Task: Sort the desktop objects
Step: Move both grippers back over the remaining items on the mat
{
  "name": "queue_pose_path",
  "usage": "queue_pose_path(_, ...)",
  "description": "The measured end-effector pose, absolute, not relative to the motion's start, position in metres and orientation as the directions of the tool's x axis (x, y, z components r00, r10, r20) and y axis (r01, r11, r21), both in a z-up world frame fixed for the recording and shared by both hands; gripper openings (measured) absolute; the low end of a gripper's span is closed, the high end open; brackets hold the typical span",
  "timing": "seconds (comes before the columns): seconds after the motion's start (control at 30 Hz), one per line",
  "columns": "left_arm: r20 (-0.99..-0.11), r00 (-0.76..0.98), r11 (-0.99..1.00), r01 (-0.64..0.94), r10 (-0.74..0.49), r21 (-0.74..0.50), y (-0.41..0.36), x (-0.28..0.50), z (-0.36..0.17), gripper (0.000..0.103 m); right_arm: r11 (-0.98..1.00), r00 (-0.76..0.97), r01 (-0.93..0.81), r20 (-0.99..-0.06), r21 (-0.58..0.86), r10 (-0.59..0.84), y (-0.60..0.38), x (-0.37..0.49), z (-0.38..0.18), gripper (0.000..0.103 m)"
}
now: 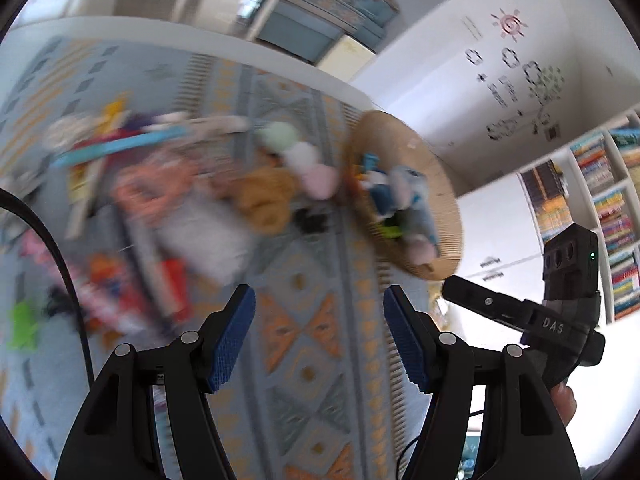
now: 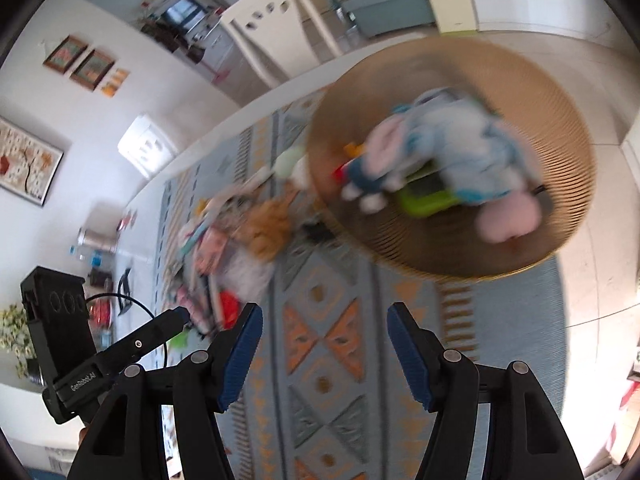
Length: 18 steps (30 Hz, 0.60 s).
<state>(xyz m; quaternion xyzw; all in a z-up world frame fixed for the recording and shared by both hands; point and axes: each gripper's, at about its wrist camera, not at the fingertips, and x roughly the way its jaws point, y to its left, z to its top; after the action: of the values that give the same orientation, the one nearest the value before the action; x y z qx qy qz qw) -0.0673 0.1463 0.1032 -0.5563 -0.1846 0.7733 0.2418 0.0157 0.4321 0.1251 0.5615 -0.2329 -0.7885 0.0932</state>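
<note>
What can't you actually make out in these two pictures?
- Left wrist view: the toy pile on the rug is smeared by motion blur; single items cannot be told apart.
- Right wrist view: the green object in the woven basket is blurred and half covered by the plush toy.
- Both views: the picture's lower edge cuts off whoever holds each hand-held gripper.

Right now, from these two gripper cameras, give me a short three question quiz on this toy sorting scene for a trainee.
1. True or false: the woven basket already holds toys.
2. Multiple choice: what lies between the left gripper fingers? A) a brown plush B) only the patterned rug below C) a book
3. Fill in: the brown plush toy lies ___ the basket, on the rug.

Key: 1 true, a blue and pink plush is inside. 2 B. 3 outside.
</note>
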Motion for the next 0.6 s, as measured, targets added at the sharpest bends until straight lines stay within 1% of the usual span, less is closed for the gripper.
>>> queue_pose_path(0.13, -0.784, -0.297, -0.831, -0.071, 0.546, -0.552, 0.091, -0.055, 0.092, 0.065, -0.879, -0.322, -0.066, -0.844, 0.471, -0.428, 0.391, 0.012, 0.123, 0.064)
queue_pose_path(0.33, -0.809, -0.346, -0.843, 0.083, 0.476, -0.532, 0.008, -0.046, 0.07, 0.065, -0.904, -0.303, 0.013, -0.86, 0.426, -0.41, 0.333, 0.012, 0.124, 0.064)
queue_pose_path(0.47, -0.817, -0.38, -0.852, 0.124, 0.433, -0.509, -0.029, -0.051, 0.066, 0.065, -0.925, -0.286, 0.066, -0.881, 0.375, -0.378, 0.294, 0.013, 0.12, 0.064)
queue_pose_path(0.6, -0.827, -0.399, -0.875, 0.109, 0.396, -0.472, -0.046, -0.071, 0.062, 0.065, -0.937, -0.264, 0.106, -0.9, 0.332, -0.348, 0.259, 0.015, 0.115, 0.064)
